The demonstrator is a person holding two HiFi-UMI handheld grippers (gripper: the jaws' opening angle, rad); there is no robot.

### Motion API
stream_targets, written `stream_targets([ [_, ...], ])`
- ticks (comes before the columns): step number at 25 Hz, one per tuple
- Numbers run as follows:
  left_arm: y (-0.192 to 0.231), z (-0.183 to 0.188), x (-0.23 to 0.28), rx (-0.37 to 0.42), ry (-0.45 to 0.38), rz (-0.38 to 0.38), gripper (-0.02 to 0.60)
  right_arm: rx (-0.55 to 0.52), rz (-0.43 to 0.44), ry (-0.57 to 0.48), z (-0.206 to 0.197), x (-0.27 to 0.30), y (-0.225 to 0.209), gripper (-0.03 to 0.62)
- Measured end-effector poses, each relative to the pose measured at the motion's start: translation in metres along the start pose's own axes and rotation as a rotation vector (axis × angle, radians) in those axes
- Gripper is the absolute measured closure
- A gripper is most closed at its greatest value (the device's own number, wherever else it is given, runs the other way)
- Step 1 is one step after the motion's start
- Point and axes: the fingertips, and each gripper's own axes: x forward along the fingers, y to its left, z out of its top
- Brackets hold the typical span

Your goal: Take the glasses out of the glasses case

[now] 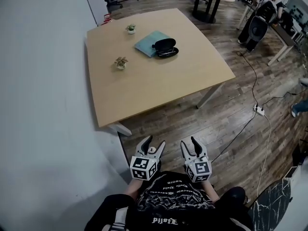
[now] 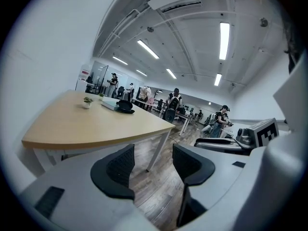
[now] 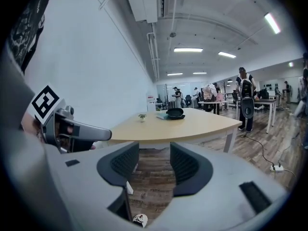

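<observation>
The person stands back from the pale wooden counter (image 1: 159, 83), well apart from it, with both tongs held low and close to the body, side by side over the wood-plank floor (image 1: 226, 129). The left tongs (image 1: 155, 141) have their 2 black jaws spread apart; in the left gripper view only floorboards and a counter leg show in the gap. The right tongs (image 1: 188, 141) are spread about as far, and the right gripper view shows bare floor between the padded jaws. Neither pair grips anything.

The glasses case (image 1: 165, 47) lies toward the far side of the counter, black and hinged open, its lid tipped back. It rests partly on a flat teal pad (image 1: 148, 43), at that pad's right edge. From here the case is too small to tell what lies inside it. 2 small potted plants share the counter: 1 (image 1: 131, 29) just beyond the pad at the far edge, the other (image 1: 121, 63) nearer the person and to the left of the pad.

A white wall (image 1: 43, 105) runs along the counter's left side. On the floor to the right, a white power strip (image 1: 259, 110) lies with cables trailing from it. Other people stand among desks at the far right of the room.
</observation>
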Motion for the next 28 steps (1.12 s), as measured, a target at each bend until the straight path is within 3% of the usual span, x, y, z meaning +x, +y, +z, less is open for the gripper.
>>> stream_targets([
  [7,0.063,0.038,0.035,0.019,0.009,0.000,0.328,-0.014,-0.006,0.010,0.023,0.076,0.012,0.379],
  [13,0.097,0.063,0.058,0.052,0.014,-0.044,0.328,-0.004,-0.031,-0.006,0.039,0.119,0.018,0.379],
  [28,0.132,0.089,0.080,0.080,0.005,-0.018,0.328,0.003,-0.039,-0.007,0.051,0.167,0.010,0.379],
])
